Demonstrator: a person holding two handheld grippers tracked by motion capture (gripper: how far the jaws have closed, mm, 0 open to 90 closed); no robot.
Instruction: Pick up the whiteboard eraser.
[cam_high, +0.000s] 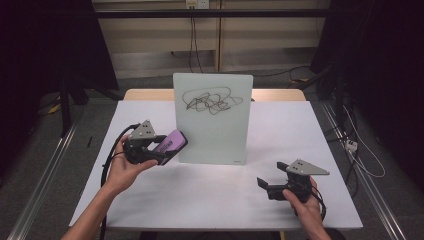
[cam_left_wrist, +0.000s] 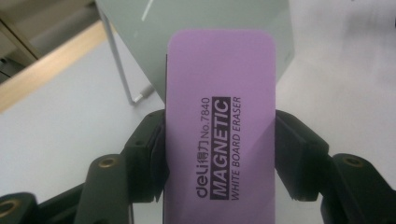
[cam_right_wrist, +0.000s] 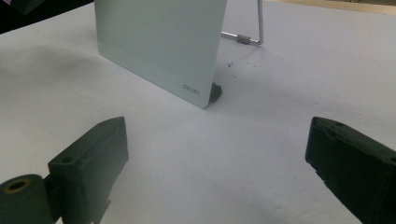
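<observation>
Between the left gripper's (cam_left_wrist: 219, 154) clamped jaws, purple "deli MAGNETIC WHITE BOARD ERASER" (cam_left_wrist: 219, 116); right gripper (cam_right_wrist: 215, 158) wide.

1. One purple eraser (cam_left_wrist: 219, 126) clamped in my left gripper (cam_high: 161, 146).
2. One whiteboard (cam_high: 212, 120) (with one black scribble (cam_high: 211, 100) on it).
3. One table (cam_high: 200, 195).
4. Two grippers total, counting my right gripper (cam_high: 270, 176), jaws apart.
</observation>
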